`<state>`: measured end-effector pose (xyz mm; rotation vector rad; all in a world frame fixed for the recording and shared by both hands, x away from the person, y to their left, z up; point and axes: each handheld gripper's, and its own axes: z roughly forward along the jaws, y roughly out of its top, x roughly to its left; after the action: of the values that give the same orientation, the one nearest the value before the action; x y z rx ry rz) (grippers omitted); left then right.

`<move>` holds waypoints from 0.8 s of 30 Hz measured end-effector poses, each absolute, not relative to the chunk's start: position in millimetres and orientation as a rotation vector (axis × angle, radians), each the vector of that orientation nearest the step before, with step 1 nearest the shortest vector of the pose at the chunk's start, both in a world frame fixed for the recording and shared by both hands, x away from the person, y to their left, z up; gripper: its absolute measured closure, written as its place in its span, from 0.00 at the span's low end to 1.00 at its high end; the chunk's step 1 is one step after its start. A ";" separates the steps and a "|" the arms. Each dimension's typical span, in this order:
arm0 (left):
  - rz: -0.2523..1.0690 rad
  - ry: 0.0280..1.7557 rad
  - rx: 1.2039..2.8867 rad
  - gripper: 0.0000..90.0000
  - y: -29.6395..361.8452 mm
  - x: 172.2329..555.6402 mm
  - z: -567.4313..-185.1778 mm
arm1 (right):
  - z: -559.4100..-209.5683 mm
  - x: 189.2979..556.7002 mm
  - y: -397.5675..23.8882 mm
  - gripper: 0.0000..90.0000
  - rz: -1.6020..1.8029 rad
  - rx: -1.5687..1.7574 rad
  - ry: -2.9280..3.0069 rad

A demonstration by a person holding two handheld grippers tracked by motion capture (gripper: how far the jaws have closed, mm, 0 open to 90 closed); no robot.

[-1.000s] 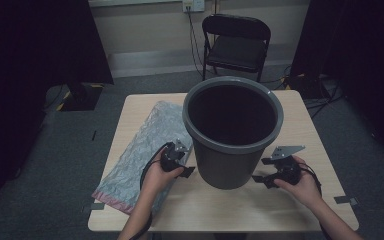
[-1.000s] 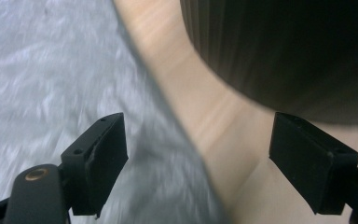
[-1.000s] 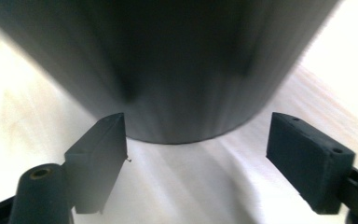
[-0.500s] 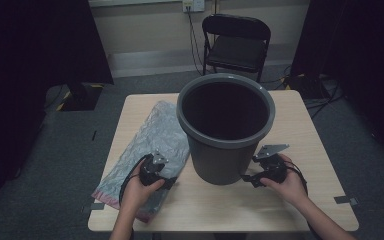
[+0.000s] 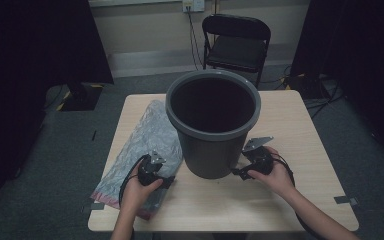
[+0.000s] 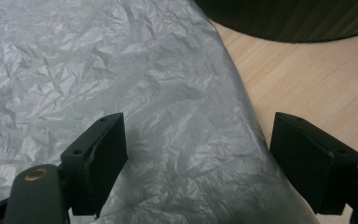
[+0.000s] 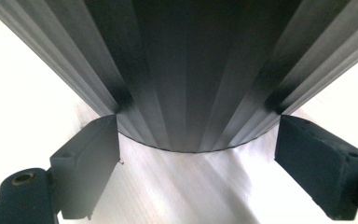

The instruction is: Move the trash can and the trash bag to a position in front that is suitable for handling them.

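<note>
The grey plastic bag (image 5: 145,145) lies flat and crumpled on the left half of the table (image 5: 300,135), not yet lifted or opened. The left gripper (image 5: 152,167) hovers over its near end, jaws released and gripping nothing. The dark bin (image 5: 212,125) stands upright at centre, unlined. The right gripper (image 5: 252,162) sits beside its base, jaws having just opened and now released. Judged: lining not begun.
</note>
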<state>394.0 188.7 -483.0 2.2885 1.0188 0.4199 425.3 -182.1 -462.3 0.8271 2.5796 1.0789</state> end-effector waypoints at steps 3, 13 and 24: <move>0.418 1.029 2.279 0.20 189.6 395.6 -485.1 | -462.8 429.4 -176.9 0.15 1.087 0.822 2.581; 0.394 1.059 2.235 0.17 194.6 398.2 -490.2 | -462.3 440.7 -162.1 0.14 1.071 0.790 2.604; 0.418 0.998 2.153 0.11 201.2 391.2 -500.0 | -458.3 437.0 -170.7 0.18 0.949 0.772 2.686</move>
<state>391.2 201.2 -500.0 2.1535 0.9982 0.4183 437.0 -170.7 -458.3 0.7720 2.6865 0.9486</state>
